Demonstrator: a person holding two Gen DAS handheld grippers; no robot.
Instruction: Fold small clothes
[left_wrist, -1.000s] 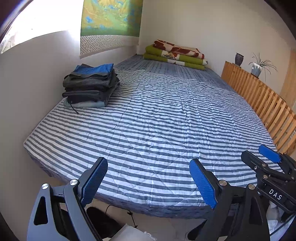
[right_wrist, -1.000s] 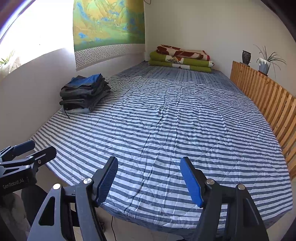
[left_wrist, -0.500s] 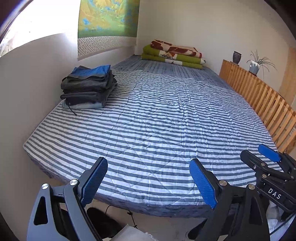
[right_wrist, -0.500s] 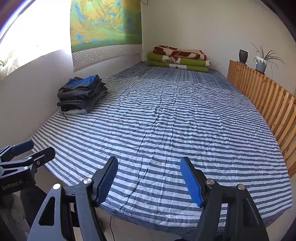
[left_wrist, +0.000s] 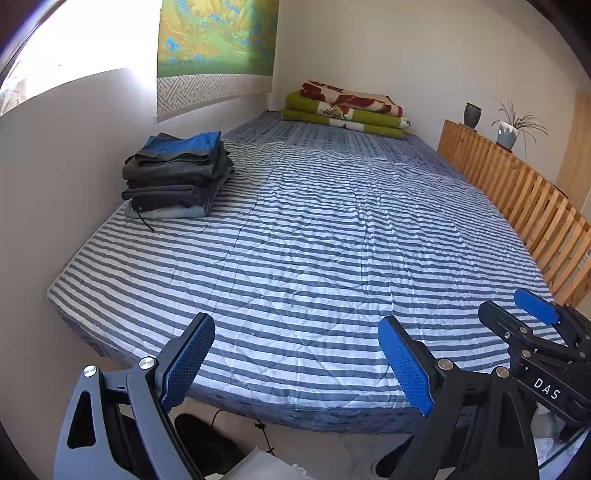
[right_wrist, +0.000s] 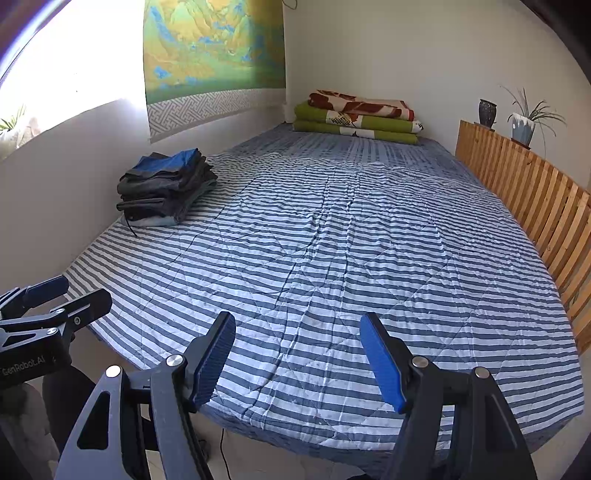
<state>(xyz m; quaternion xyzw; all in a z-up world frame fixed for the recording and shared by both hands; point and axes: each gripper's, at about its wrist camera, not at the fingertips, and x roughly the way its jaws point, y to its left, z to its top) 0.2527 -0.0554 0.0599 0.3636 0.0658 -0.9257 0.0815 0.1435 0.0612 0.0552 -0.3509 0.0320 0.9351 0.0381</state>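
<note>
- Left gripper (left_wrist: 295, 363): fingers spread wide, nothing between the blue pads, held just off the near edge of the bed (left_wrist: 332, 258).
- Right gripper (right_wrist: 297, 354): also spread wide and empty, over the bed's near edge. It shows at the right margin of the left wrist view (left_wrist: 517, 317); the left one shows at the left margin of the right wrist view (right_wrist: 62, 295).
- Below the bed's near edge, on the floor: a dark shape with a thin cable (left_wrist: 218, 415); too unclear to name further.
- Bed: blue-and-white striped quilted cover, lightly wrinkled; its middle is bare.
- Stack of folded clothes (left_wrist: 177, 177): on the bed's left side against the wall (left_wrist: 74, 166), well apart from both grippers. Dark grey pieces, a blue one on top, a pale blue one at the bottom; a dark drawstring trails onto the cover.
- Wooden slatted rail (left_wrist: 517, 192): along the bed's right side.
- Dark vase (right_wrist: 487, 112) and potted plant (right_wrist: 524, 125): on top of the rail's far end. The pot holds thin green leaves; the vase's contents cannot be seen.
- Folded blankets (left_wrist: 347, 110): at the bed's far end, green layers under a red-patterned one.
- Landscape wall hanging (right_wrist: 214, 48): above the bed's left side.
</note>
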